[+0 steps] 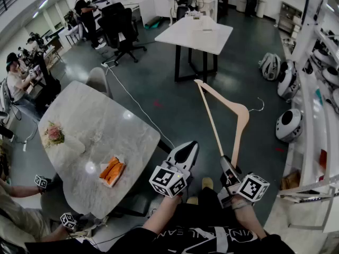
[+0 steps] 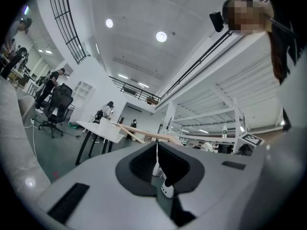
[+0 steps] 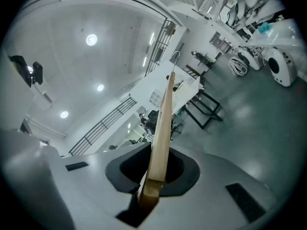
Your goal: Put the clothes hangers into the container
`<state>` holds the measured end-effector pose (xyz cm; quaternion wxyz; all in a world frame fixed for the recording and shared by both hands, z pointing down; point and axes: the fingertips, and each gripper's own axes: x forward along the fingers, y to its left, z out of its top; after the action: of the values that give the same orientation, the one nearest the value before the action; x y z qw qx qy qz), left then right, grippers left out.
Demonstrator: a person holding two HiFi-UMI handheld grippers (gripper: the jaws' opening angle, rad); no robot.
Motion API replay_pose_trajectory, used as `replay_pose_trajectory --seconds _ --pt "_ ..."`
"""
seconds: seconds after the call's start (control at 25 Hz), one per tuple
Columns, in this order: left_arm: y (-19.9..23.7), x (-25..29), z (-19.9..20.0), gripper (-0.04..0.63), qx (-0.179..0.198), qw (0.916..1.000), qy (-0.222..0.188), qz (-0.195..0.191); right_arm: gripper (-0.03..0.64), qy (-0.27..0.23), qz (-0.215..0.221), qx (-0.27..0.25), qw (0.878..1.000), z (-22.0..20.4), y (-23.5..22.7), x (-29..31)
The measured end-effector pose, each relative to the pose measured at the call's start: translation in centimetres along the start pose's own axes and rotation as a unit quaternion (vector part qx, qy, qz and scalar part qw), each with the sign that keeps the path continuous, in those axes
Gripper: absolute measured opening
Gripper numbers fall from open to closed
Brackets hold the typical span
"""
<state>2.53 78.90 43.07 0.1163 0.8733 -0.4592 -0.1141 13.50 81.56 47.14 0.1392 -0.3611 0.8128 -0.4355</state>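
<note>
A wooden clothes hanger (image 1: pixel 241 121) with a metal hook (image 1: pixel 258 108) is held up in the air over the dark floor, its hook to the right. My right gripper (image 1: pixel 228 164) is shut on the lower end of one of its arms. In the right gripper view the hanger (image 3: pixel 160 138) runs up and away from between the jaws of my right gripper (image 3: pixel 154 178). My left gripper (image 1: pixel 189 146) hangs just left of it, jaws together with nothing between them. From the left gripper (image 2: pixel 157 151) the hanger (image 2: pixel 143 137) shows beyond the tips. No container shows in any view.
A marble table (image 1: pixel 95 136) at the left carries an orange packet (image 1: pixel 112 171) and flowers (image 1: pixel 53 134). A white table (image 1: pixel 193 33) stands ahead. White shelving (image 1: pixel 318 115) with rounded white pods (image 1: pixel 288 125) lines the right. A seated person (image 1: pixel 21 221) is at bottom left.
</note>
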Motion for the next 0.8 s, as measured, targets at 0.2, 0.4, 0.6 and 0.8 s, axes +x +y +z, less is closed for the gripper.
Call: replay_pose_trajectory --seconds 0.2,0.4,0.6,0.8 --pt "0.4 1.1 -0.9 0.015 0.007 0.9999 0.007 0.004 0.055 0.005 -0.006 -0.005 1.0 0.0 -1.5 0.6" --pt "1.5 2.8 -2.2 0.015 0.01 0.9996 0.026 0.008 0.055 0.005 -0.017 0.004 1.0 1.1 -3.5 1.8" --pt "2.7 5.8 -2.4 0.015 0.013 0.9994 0.031 0.008 0.055 0.006 -0.01 0.006 1.0 2.9 -5.0 3.8" --pt "3.8 10.3 -2.7 0.015 0.021 0.9988 0.045 0.005 0.055 -0.001 -0.008 0.017 1.0 6.0 -7.0 6.5"
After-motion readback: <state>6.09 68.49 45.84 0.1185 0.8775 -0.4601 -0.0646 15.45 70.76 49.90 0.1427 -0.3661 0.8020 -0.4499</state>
